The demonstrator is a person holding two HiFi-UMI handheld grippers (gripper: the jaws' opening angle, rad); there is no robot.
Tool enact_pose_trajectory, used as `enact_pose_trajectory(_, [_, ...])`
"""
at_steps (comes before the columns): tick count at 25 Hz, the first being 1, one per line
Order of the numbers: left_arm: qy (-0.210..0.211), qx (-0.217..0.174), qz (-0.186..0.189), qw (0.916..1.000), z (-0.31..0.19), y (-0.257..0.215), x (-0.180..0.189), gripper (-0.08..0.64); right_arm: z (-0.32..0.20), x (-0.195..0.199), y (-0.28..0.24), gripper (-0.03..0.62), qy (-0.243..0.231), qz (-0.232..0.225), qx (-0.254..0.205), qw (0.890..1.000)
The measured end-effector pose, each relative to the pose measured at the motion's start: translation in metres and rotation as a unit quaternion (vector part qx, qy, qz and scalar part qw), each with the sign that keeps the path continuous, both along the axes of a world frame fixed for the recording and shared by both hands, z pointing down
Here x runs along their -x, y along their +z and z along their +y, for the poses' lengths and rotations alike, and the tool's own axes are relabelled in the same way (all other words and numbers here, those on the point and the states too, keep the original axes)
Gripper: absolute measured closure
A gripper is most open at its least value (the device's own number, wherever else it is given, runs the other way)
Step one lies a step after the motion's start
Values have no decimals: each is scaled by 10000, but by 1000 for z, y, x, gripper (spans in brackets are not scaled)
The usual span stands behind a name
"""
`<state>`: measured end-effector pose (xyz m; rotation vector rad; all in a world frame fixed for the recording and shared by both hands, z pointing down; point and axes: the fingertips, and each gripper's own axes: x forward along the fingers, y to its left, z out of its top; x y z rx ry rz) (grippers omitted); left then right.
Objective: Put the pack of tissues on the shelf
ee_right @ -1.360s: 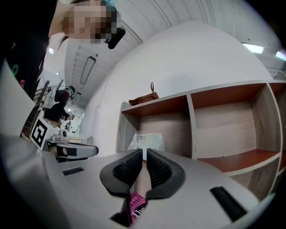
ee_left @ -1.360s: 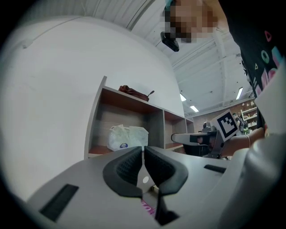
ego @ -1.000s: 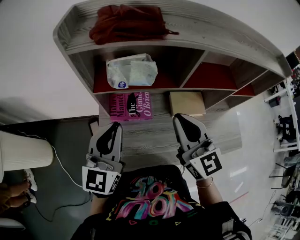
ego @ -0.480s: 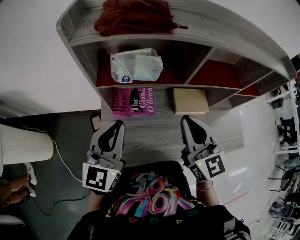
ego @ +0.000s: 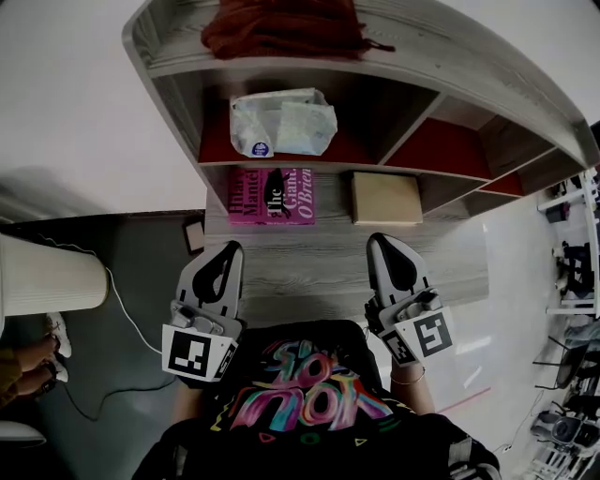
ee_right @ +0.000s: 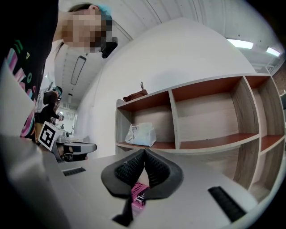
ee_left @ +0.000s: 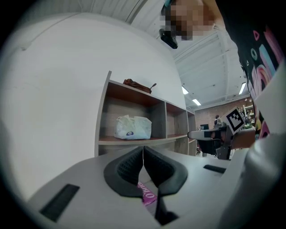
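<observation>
- Pack of tissues: soft pack in crinkled, whitish see-through wrap. One half is tinted pale green, and a small round blue label sits at a near corner.
- Pack position: lies flat on the red-brown board in the leftmost compartment of the shelf. Both gripper views also show it there.
- Pack contact: free of both grippers.
- Left gripper: held over the table in front of the shelf's left compartment, well apart from the pack. Its fingers are pressed together with nothing between them.
- Right gripper: held over the table in front of the shelf's middle compartment. Its fingers are likewise together and empty.
- Shelf top: a dark red cloth bundle lies there, above the pack's compartment.
- Below the shelf's front edge: a pink book lies flat on the table under the pack's compartment, with a tan flat box beside it to the right.
</observation>
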<state>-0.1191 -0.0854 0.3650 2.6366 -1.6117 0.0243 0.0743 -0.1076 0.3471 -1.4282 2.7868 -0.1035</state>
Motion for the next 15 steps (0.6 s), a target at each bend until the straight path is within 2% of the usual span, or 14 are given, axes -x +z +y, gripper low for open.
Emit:
enact_pose_trajectory(8, [-94, -2, 47, 9999, 2, 1, 5, 535, 2, -3, 2, 577, 19, -71, 35, 10000])
enact_pose_trajectory(11, [-113, -31, 47, 9999, 1, 0, 7, 536, 0, 1, -6, 577, -24, -300, -16, 9995])
enact_pose_trajectory(15, [-131, -30, 39, 9999, 2, 0, 8, 537, -1, 2, -9, 577, -7, -386, -38, 9992])
